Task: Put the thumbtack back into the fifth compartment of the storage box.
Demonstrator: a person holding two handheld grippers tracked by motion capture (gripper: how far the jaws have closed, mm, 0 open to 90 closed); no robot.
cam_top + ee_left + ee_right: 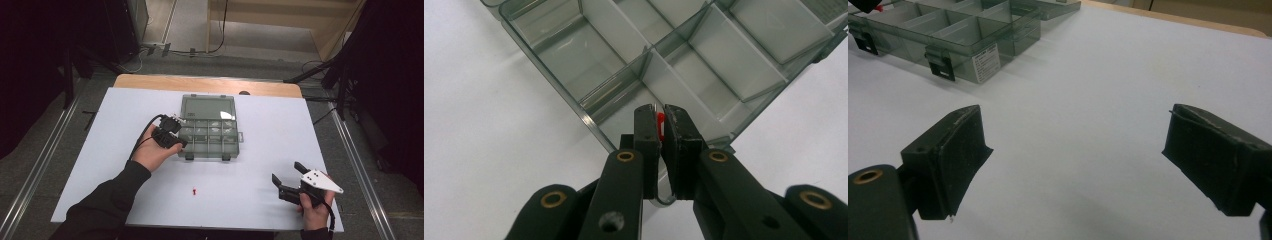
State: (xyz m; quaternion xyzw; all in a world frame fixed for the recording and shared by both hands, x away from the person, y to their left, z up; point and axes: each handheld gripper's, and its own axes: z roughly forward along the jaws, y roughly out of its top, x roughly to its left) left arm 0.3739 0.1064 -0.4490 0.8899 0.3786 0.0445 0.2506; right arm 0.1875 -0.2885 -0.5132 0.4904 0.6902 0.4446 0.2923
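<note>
Here we were placing small red pins into the clear compartment box (208, 131), which sat open at the middle of the white table (100, 165), its lid folded back on the far side. The left gripper (660, 122) was nearly closed on one red pin (660, 123), pinched between the pad tips and held above the box's near-left corner compartment. In the high view the left gripper (176, 141) sat at the left end of the box, just over its rim.

Judgement on the step: the pin should be brought fully inside the compartment walls, with the tips lowered below the rim before release, since so small a piece could bounce out or cling to a pad. We thought a slow, slight opening would be enough.

A second red pin (194, 190) lay loose on the table, near of the box and well apart from it.

The right gripper (290, 176) rested at the near right, its jaws standing wide apart with nothing between them; in its own view the pads (950, 160) framed bare table.
</note>
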